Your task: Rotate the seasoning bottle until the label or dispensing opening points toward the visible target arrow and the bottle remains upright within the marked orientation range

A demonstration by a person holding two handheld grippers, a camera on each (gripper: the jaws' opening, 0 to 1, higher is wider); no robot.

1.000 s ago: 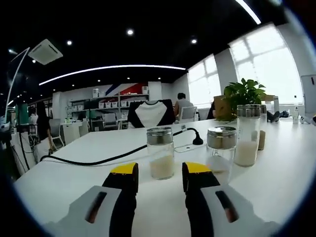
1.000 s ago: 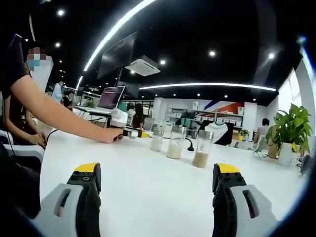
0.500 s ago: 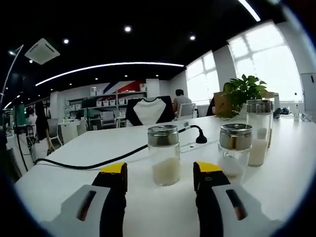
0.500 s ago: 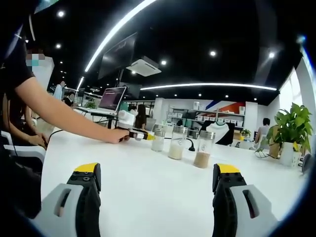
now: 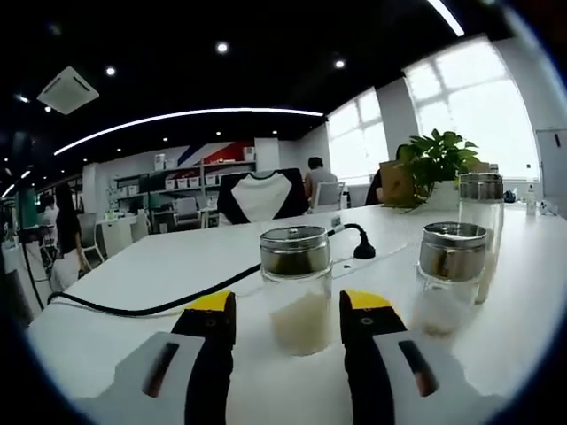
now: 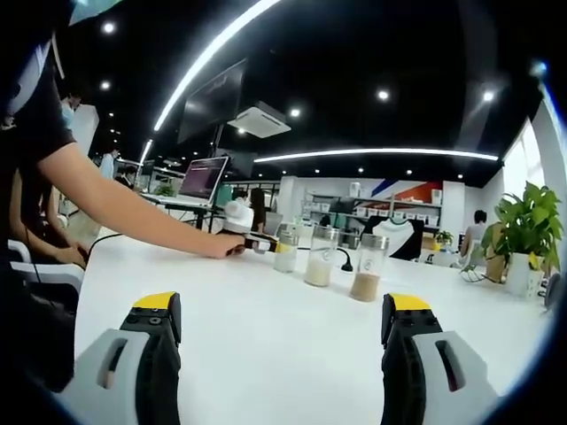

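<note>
A small glass seasoning bottle (image 5: pixel 295 288) with a metal lid and white grains stands upright on the white table (image 5: pixel 133 283). My left gripper (image 5: pixel 288 305) is open, and its yellow-tipped jaws reach to either side of the bottle's lower half with small gaps left. In the right gripper view the left gripper (image 6: pixel 259 242), held by a person's hand (image 6: pixel 221 246), meets that same bottle (image 6: pixel 285 251) at the left end of a row. My right gripper (image 6: pixel 282 310) is wide open over bare table, well short of the row.
Two more lidded bottles (image 5: pixel 450 276) (image 5: pixel 481 221) stand to the right; in the right gripper view they are a white-filled one (image 6: pixel 319 258) and a brown-filled one (image 6: pixel 367 268). A black cable (image 5: pixel 151 305) crosses the table. A potted plant (image 5: pixel 434 164) and a laptop (image 6: pixel 200 177) stand farther off.
The left gripper has moved forward, so its jaws now flank the first bottle, which looks larger. The right gripper has stayed still and open.
</note>
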